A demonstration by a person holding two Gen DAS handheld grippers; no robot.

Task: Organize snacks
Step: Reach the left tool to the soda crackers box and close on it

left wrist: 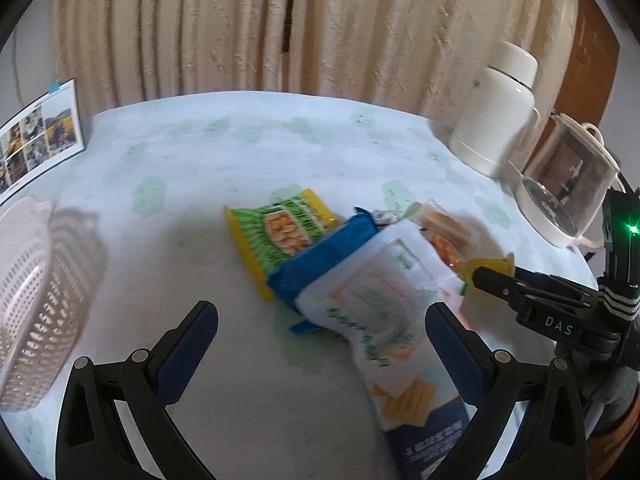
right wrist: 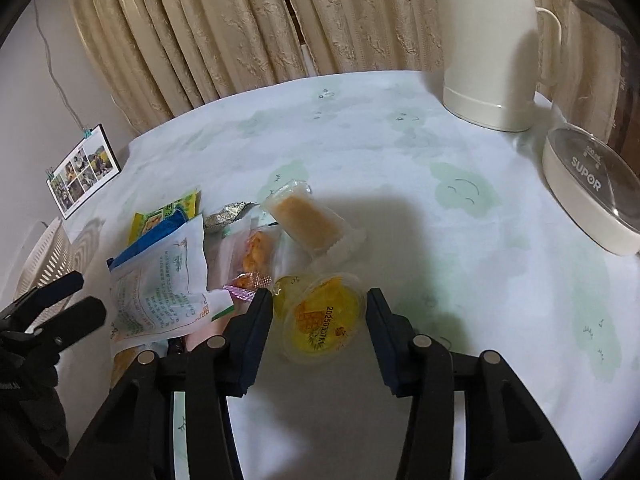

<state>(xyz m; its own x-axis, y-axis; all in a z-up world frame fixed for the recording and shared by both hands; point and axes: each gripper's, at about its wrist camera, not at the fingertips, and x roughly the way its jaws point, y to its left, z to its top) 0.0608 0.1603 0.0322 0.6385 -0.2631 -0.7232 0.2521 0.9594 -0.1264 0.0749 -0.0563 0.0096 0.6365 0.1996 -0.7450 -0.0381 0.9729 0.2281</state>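
On a round surface (right wrist: 400,208) covered in a pale green-patterned cloth, we see a heap of snack packets. Our right gripper (right wrist: 319,322) holds its jaws apart around a yellow pineapple jelly cup (right wrist: 320,316) at the heap's near right. Our left gripper (left wrist: 320,334) also has its jaws apart, a white cracker packet (left wrist: 384,312) between them. A pink slotted basket (left wrist: 28,300) stands far left, a white thermos jug (right wrist: 488,52) far right.
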